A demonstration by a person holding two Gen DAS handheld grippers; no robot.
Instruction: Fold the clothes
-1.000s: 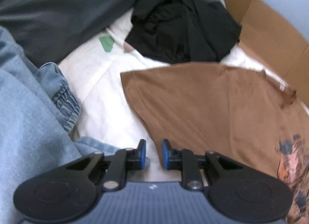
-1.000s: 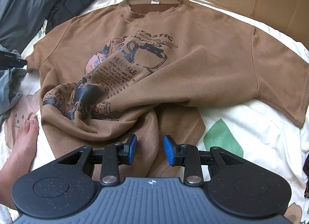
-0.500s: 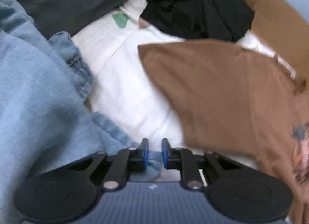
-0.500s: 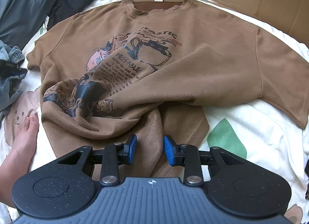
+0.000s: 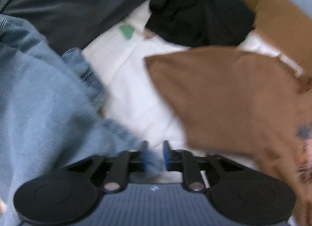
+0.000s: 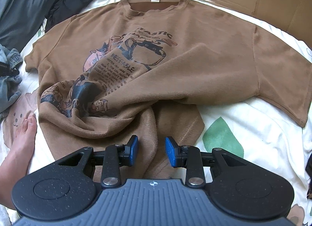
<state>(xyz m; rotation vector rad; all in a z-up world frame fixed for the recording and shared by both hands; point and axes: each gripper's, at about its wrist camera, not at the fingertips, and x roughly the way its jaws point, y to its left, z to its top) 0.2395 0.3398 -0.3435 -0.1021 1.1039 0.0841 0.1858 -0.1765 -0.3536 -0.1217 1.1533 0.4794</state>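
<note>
Brown T-shirt (image 6: pixel 195 66) is lying face up, rumpled, on the white bedsheet (image 6: pixel 253 128). Right tool (image 6: pixel 152 152) is hovering released over its hem; left tool (image 5: pixel 154 154) is opening around blue denim (image 5: pixel 48 109).

Left wrist view: all motion-blurred.
Denim (image 5: pixel 48 109): corner between the opening left gripper (image 5: pixel 154 155) pads; contact unclear.
Brown T-shirt (image 6: pixel 195 60): hem bunched, lower print hidden in folds.
Bare foot (image 6: pixel 21 142): cut off at the edge, left of the T-shirt.
</note>
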